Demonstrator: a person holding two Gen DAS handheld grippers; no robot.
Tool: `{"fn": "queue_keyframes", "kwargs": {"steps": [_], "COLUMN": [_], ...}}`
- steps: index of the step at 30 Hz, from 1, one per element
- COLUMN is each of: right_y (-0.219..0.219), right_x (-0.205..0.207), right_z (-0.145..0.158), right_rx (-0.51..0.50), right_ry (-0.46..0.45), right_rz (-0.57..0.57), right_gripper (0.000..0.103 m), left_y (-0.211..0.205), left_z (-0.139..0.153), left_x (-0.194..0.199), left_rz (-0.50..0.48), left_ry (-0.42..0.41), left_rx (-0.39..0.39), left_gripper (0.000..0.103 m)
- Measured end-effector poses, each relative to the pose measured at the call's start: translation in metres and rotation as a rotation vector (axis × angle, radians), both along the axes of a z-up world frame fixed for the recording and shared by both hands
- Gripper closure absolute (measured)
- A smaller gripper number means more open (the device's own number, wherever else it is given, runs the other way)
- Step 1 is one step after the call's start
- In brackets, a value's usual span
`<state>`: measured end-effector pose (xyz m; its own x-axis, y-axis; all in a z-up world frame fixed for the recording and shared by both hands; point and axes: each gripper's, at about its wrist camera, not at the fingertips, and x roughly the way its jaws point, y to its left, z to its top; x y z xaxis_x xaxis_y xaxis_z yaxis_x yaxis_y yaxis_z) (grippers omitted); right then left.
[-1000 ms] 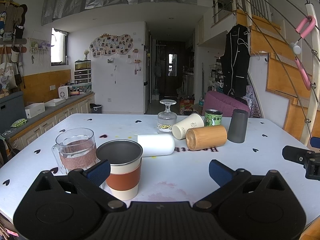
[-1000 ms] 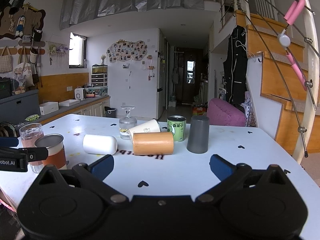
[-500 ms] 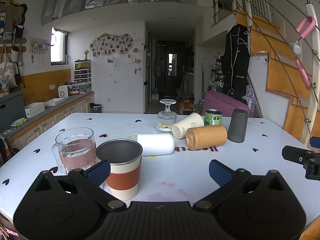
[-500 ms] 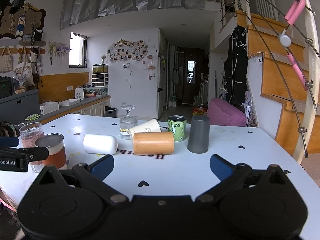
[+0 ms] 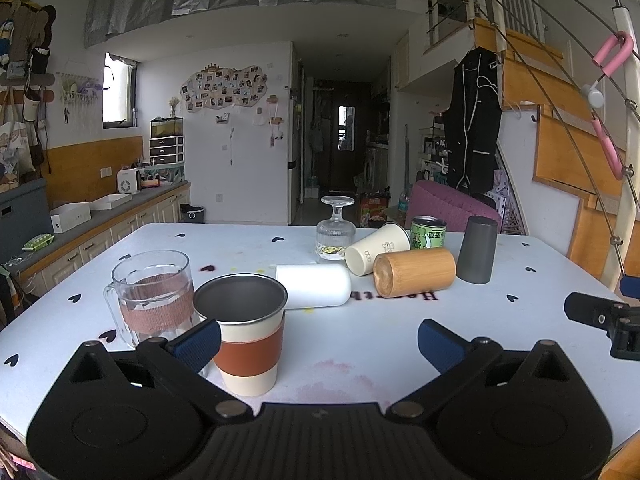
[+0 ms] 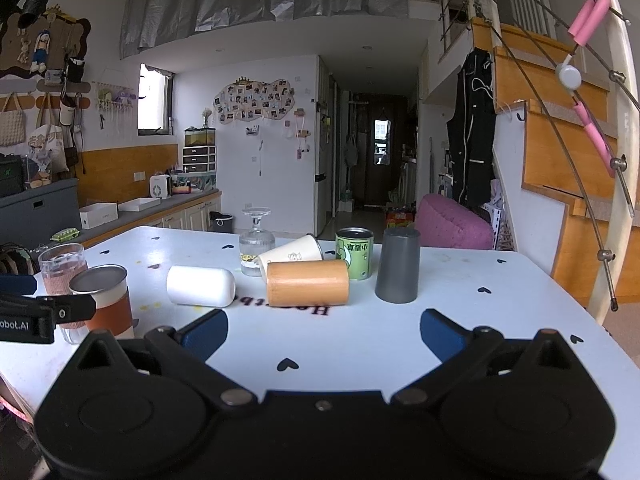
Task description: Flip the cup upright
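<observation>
Both grippers, left (image 5: 319, 336) and right (image 6: 323, 331), gaped wide, empty, above white heart-dotted table (image 6: 460, 320). Bamboo cylinder cup (image 6: 307, 283) and white rounded cup (image 6: 201, 285) lay sideways; grey tumbler (image 6: 398, 265) stood inverted.

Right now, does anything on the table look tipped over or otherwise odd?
Yes. The white cup, bamboo cup and paper cup lie on their sides; the grey cup and glass goblet stand upside down.

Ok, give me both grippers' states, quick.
Left gripper: open, holding nothing.
Right gripper: open, holding nothing.
</observation>
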<state>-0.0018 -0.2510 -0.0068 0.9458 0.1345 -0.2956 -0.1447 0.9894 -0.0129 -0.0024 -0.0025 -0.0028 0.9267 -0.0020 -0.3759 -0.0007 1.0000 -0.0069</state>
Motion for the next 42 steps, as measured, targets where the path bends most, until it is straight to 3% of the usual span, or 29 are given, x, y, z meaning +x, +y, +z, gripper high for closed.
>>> {"fn": "queue_keyframes", "kwargs": {"steps": [14, 23, 28, 35, 37, 42], "right_y": [-0.003, 0.001, 0.019, 0.061, 0.074, 0.105], "right_x": [0.002, 0.022, 0.061, 0.137, 0.163, 0.221], "right_z": [-0.001, -0.003, -0.002, 0.003, 0.001, -0.007], "right_rx": [0.008, -0.008, -0.042, -0.065, -0.044, 0.001], "right_ry": [-0.003, -0.064, -0.05, 0.042, 0.089, 0.187], "right_rz": [0.007, 0.088, 0.203, 0.395, 0.45, 0.518], "right_gripper": [0.0, 0.0, 0.0, 0.0, 0.01, 0.02], "left_y": [0.0, 0.009, 0.02, 0.04, 0.046, 0.059], "left_z": [0.0, -0.005, -0.01, -0.016, -0.018, -0.02], "left_x": [0.0, -0.001, -0.001, -0.003, -0.004, -0.005], "left_rz": [-0.003, 0.016, 0.034, 0.063, 0.073, 0.093], "left_ry": [-0.001, 0.002, 0.0, -0.003, -0.002, -0.002], "left_rx": [-0.001, -0.024, -0.041, -0.065, -0.069, -0.074], "left_gripper": [0.0, 0.0, 0.0, 0.0, 0.0, 0.0]}}
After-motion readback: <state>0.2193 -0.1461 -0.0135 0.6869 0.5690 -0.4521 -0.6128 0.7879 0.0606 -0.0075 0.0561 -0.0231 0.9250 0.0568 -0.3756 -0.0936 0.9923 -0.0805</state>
